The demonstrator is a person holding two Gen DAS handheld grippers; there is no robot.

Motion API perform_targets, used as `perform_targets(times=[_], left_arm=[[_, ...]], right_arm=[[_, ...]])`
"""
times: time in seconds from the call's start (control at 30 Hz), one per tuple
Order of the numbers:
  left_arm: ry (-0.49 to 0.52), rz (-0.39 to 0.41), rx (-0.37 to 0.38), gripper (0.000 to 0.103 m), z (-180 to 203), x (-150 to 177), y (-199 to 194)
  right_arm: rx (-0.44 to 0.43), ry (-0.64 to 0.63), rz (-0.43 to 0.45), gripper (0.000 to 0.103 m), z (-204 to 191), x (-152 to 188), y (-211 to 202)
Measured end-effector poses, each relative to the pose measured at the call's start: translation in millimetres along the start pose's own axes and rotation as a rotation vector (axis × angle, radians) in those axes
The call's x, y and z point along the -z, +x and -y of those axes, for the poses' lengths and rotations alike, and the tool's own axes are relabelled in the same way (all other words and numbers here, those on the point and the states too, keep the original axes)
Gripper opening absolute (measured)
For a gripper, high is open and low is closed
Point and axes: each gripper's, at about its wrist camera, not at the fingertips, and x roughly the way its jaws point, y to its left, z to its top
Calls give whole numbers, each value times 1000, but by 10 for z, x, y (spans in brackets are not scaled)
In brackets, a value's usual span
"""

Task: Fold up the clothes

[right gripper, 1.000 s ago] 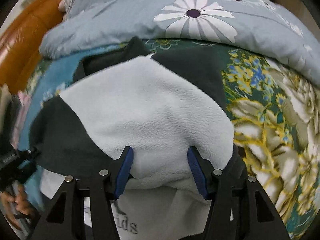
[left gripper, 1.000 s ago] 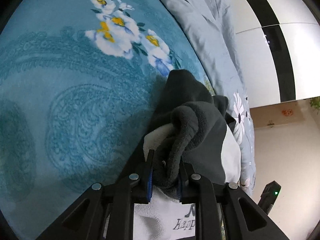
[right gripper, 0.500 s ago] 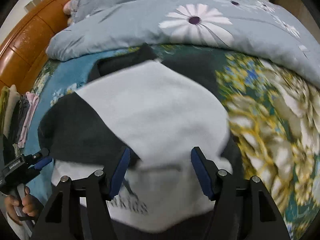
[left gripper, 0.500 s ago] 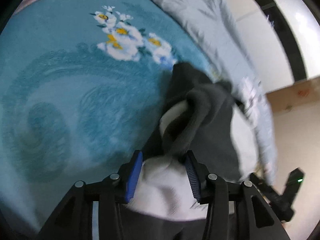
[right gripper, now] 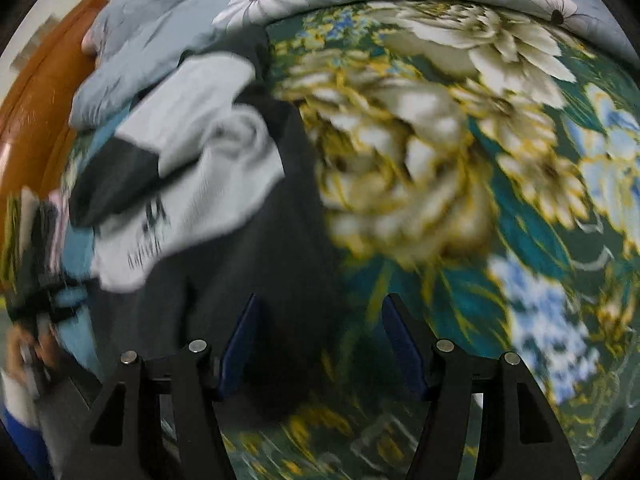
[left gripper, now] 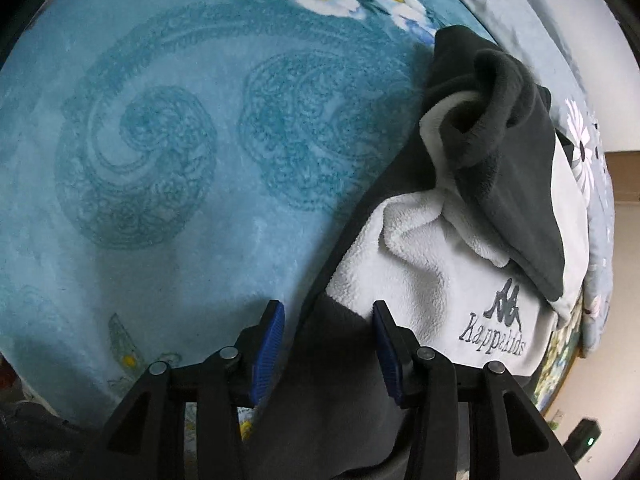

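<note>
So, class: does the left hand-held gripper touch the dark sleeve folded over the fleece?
Apart. The left wrist view shows the left hand-held gripper open, well short of the dark sleeve.

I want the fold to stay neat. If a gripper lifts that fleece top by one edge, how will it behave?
The fleece top probably flops: its dark sleeve already lies crumpled. The thick pile suggests good grip, little slipping. Layers look loose, so they may fall open.

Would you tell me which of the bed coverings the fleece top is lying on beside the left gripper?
The teal swirl-patterned blanket, not the grey daisy-print duvet bunched behind the fleece top.
</note>
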Motion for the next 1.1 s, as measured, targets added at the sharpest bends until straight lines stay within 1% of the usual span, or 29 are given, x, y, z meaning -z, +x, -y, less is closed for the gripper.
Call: perform_targets(times=[0.07,0.27,0.3,0.33,0.37,0.4,0.47,0.5,0.57,0.63,0.67,0.73,0.8,0.9,0.97,1.0,1.03,1.1], left_arm=[[1,6,-2,48,-3,25,-18],[9,21,15,48,-20,126,-93],[7,26,25,48,-37,139,-114],[4,32,35,48,-54,152,-135],[1,37,45,48,-73,164,-156],[-11,43,55,48,-104,170,-175],[-35,53,76,48,-164,183,-210],[-41,54,85,48,-182,193,-218],[-39,60,96,48,-198,215,-238],[-24,74,100,48,-194,239,-272],[-15,84,101,48,-195,251,-297],[-10,103,110,48,-221,264,-339],[-25,118,122,48,-284,271,-376],[-63,121,145,48,-387,288,-398],[-79,122,152,49,-324,217,-368],[-85,121,152,49,-261,213,-378],[-93,119,155,50,-223,178,-356],[-112,116,165,52,-201,136,-309]], right_arm=[[-4,5,-15,65,103,145,-31],[-65,18,-16,65,0,144,108],[-75,20,-16,62,-17,144,131],[-85,22,-16,44,-34,143,154],[-96,24,-17,16,-51,143,177],[-115,32,-22,8,-70,143,185],[-205,62,-43,6,-122,103,84],[-264,76,-43,5,-151,57,9],[-419,107,-14,5,-203,-100,-173],[-525,134,23,5,-263,-334,-300],[-571,147,41,5,-316,-477,-346],[-611,169,63,5,-486,-776,-347],[-606,185,70,5,-612,-1056,-296],[-531,212,43,5,-828,-1418,-15],[-472,236,17,5,-932,-1617,188],[-430,250,-5,5,-939,-1645,287],[-394,262,-25,8,-949,-1669,380],[-360,274,-53,10,-982,-1690,498]])
